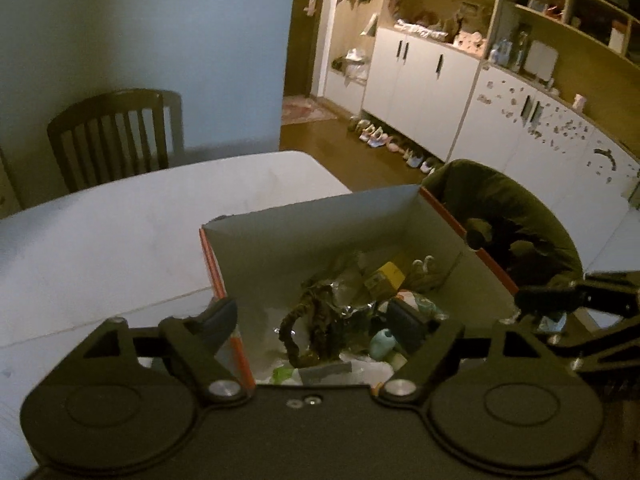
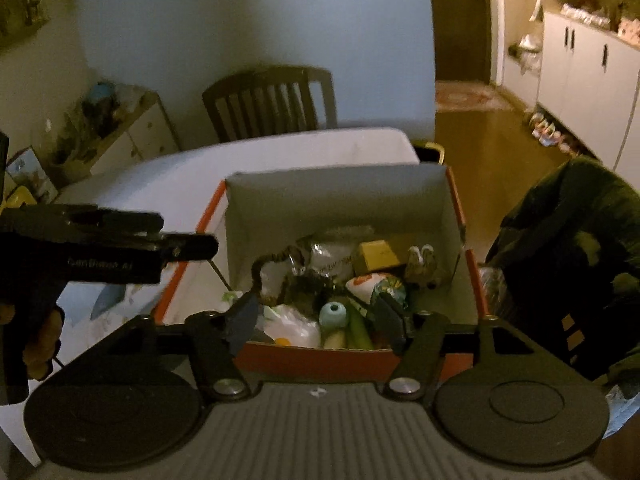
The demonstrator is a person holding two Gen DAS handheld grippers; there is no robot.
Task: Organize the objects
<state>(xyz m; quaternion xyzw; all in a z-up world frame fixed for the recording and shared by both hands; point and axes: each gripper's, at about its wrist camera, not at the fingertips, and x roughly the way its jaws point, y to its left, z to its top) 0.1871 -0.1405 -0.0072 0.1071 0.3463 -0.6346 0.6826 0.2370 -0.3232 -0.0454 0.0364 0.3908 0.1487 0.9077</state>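
Note:
An open cardboard box [image 1: 320, 216] [image 2: 336, 196], orange outside and white inside, stands on the white table [image 1: 120, 220] [image 2: 200, 168]. Inside lie a dark braided loop [image 1: 316, 320] [image 2: 264, 268], crumpled foil [image 1: 348, 300], a yellow carton [image 1: 386, 276] [image 2: 376, 256], a tiny pair of shoes [image 1: 426, 270] [image 2: 422, 260] and a teal bottle [image 1: 382, 342] [image 2: 332, 314]. My left gripper [image 1: 314, 320] hovers open over the box's near left corner, one finger outside the wall. My right gripper [image 2: 316, 316] is open above the box's near edge, holding nothing.
A dark green garment [image 1: 516, 216] [image 2: 568, 240] hangs over something just right of the box. A wooden chair [image 1: 112, 136] [image 2: 268, 100] stands behind the table. White cabinets [image 1: 420, 76] and shoes [image 1: 384, 140] line the far right wall. A hand [image 2: 36, 340] holds the left gripper's handle.

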